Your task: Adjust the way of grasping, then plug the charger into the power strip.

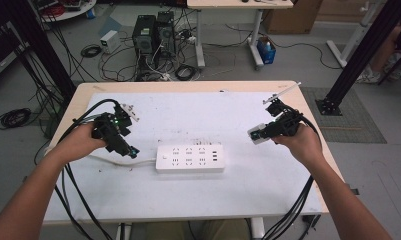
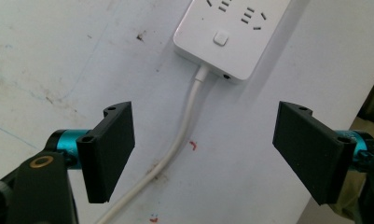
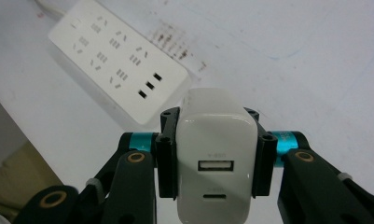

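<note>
White table (image 1: 198, 107) with a scuffed, stained top; a white power strip (image 1: 189, 158) lies flat near its middle, sockets up, three USB slots at its right end, and its white cord (image 1: 119, 161) runs off the left end toward the left hand (image 1: 78, 142). Left gripper (image 1: 122, 145) sits just left of the strip, low over the table, tips pointing at the strip's cord end. In the left gripper view its jaws stand wide apart with nothing between them, the cord (image 2: 175, 149) passing through the gap on the table and the strip's switch end (image 2: 231, 35) ahead. Right hand (image 1: 298, 142) holds the right gripper (image 1: 260, 133) off to the right of the strip, well apart from it. Right gripper (image 3: 215, 158) is clamped on a white charger (image 3: 216, 163), one jaw on each side face, USB port facing the camera. A second port below it is probably USB-C, too blurred to be sure. Charger (image 1: 257, 134) looks to be held above the table, not touching the strip (image 3: 117, 58).
</note>
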`<state>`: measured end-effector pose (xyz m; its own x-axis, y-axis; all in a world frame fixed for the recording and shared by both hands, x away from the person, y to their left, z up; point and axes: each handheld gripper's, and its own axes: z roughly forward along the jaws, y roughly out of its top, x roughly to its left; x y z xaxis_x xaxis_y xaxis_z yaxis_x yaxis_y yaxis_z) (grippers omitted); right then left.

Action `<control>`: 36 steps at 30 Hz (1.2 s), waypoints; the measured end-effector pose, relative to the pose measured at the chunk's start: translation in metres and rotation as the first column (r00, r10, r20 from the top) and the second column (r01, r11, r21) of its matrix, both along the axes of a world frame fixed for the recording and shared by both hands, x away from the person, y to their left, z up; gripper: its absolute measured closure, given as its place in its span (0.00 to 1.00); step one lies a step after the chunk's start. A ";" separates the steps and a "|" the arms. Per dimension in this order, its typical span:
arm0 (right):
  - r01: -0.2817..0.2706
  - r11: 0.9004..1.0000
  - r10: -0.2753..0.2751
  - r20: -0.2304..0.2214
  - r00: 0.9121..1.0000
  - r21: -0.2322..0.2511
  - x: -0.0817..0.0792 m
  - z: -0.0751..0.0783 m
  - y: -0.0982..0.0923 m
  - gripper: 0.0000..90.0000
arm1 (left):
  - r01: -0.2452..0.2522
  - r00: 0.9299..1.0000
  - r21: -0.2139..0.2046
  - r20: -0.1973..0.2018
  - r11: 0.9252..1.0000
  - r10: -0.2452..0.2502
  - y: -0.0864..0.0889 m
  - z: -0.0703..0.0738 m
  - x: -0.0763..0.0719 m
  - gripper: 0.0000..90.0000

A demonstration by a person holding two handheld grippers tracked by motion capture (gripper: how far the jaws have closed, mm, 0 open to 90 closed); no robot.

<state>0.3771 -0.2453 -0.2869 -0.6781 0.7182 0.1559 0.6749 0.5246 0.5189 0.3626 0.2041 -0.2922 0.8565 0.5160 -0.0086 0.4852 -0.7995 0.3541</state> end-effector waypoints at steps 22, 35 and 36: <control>-0.080 0.995 0.079 -0.015 0.997 -0.064 -0.001 0.010 0.009 0.69 | -0.002 1.000 -0.033 -0.013 0.999 0.001 0.018 0.001 -0.001 0.23; -0.173 0.979 0.173 -0.006 0.985 -0.104 0.005 0.018 0.047 0.69 | 0.046 0.999 -0.019 0.023 0.999 -0.046 0.025 0.001 -0.008 0.23; -0.184 0.977 0.184 -0.005 0.983 -0.111 0.005 0.018 0.050 0.69 | 0.052 0.998 -0.018 0.020 0.998 -0.052 0.025 0.000 -0.009 0.23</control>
<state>0.3823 -0.1950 -0.2689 -0.8007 0.5938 0.0788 0.5592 0.6938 0.4539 0.3538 0.2294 -0.2919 0.8824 0.4705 -0.0006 0.4357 -0.8166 0.3786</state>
